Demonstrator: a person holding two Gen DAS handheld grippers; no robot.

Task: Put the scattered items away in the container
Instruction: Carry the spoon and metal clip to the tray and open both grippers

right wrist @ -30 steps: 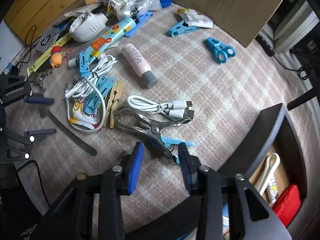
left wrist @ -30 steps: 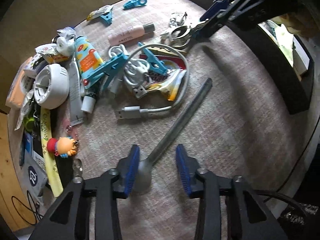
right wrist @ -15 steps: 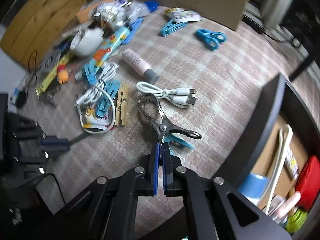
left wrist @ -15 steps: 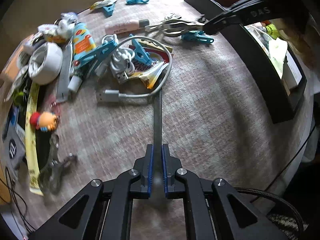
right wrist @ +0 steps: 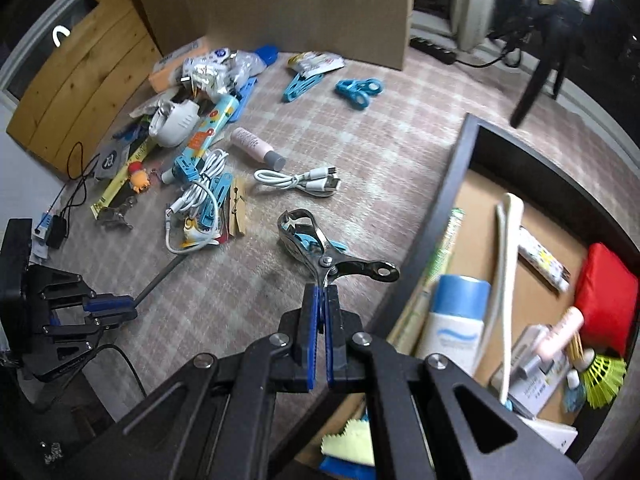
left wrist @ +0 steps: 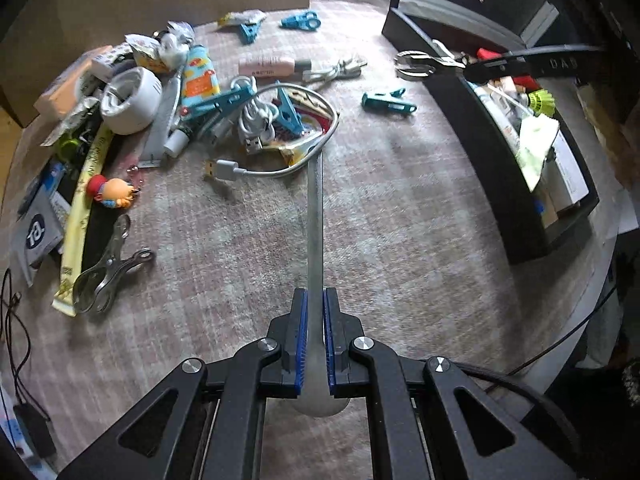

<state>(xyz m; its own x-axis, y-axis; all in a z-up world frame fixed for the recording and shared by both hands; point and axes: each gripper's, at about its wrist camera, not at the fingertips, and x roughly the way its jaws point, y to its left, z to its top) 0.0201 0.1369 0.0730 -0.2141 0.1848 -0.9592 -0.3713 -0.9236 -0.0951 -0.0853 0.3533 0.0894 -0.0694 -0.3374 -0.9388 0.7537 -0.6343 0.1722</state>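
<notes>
The black container [right wrist: 460,184] sits off to my right side, open top, already part filled, and that direction is what both loads turn on. In the right wrist view its near wall runs just beside my right gripper [right wrist: 322,344], so that hand is clearly the nearer one. Its jaws are pinched tight on one handle of the metal spring clamp [right wrist: 320,246], whose long axis points away from the fingers, toothed mouth over the cloth, not yet over the rim. My left gripper [left wrist: 315,344] is farther out, closed on the grey spoon [left wrist: 315,240] near its bowl. The handle runs straight ahead toward the clutter pile; the container lies well apart to its right.
</notes>
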